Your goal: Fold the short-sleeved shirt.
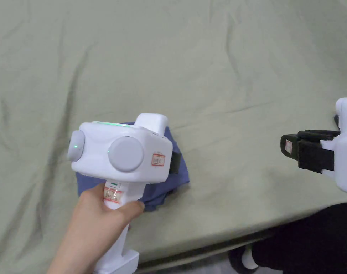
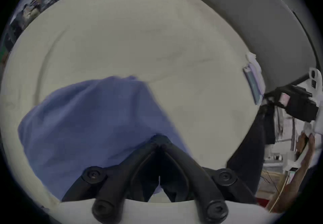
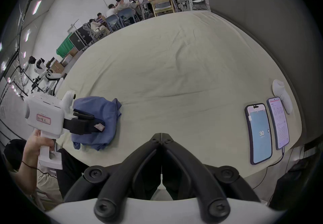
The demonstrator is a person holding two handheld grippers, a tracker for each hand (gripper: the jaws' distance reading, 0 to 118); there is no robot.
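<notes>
One folded shirt [image 1: 174, 171] under left hand-held gripper [image 1: 177, 162].

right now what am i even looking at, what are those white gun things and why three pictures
They are hand-held grippers with black jaws; a person holds one in each hand. One picture comes from a head camera, the others from cameras riding on each gripper. On the green sheet lies a bundled blue shirt. The left gripper is over the shirt with its jaws together; whether they pinch cloth is unclear. The right gripper is shut and holds nothing. Two phones lie farther right.
</notes>
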